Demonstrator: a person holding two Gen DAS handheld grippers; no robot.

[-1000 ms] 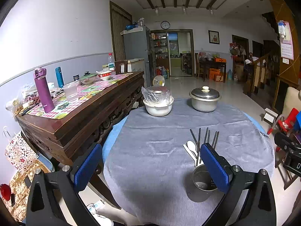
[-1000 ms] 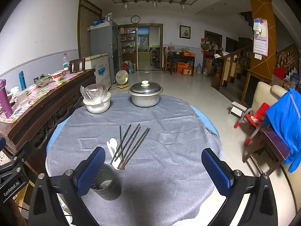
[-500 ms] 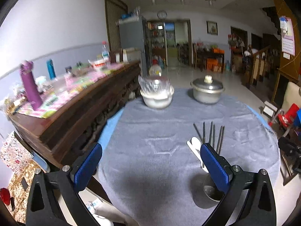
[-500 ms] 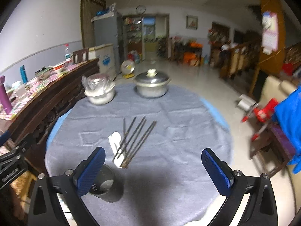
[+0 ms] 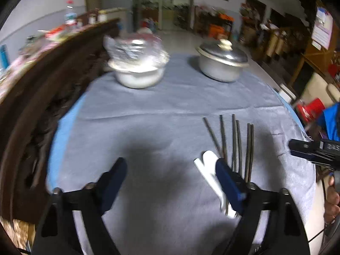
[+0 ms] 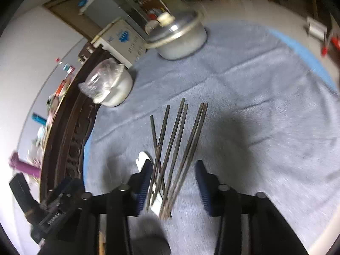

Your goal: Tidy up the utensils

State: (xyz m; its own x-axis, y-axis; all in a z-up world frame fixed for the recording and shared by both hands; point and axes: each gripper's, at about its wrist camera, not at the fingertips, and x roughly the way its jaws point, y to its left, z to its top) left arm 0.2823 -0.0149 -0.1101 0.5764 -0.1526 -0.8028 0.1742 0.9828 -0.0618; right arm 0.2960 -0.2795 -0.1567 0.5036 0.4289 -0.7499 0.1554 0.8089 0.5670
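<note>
Several dark metal chopsticks (image 5: 235, 142) lie fanned on the grey tablecloth, with white spoons (image 5: 209, 167) beside them. In the right wrist view the chopsticks (image 6: 178, 146) run between the fingers of my right gripper (image 6: 174, 182), which is open and low over them; a white spoon (image 6: 142, 162) shows by its left finger. My left gripper (image 5: 170, 182) is open and empty over bare cloth, its right finger covering part of the spoons. The metal utensil cup is only a dark shape at the bottom edge (image 6: 148, 235).
A lidded metal pot (image 5: 222, 61) and a white bowl covered in plastic (image 5: 138, 65) stand at the table's far side. A dark wooden sideboard (image 5: 42, 97) with bottles runs along the left. The right gripper's body (image 5: 314, 150) shows at the right edge.
Both grippers have dropped and tilted down toward the table. The right one has narrowed its opening around the chopsticks. The cup has slid out of the left view.
</note>
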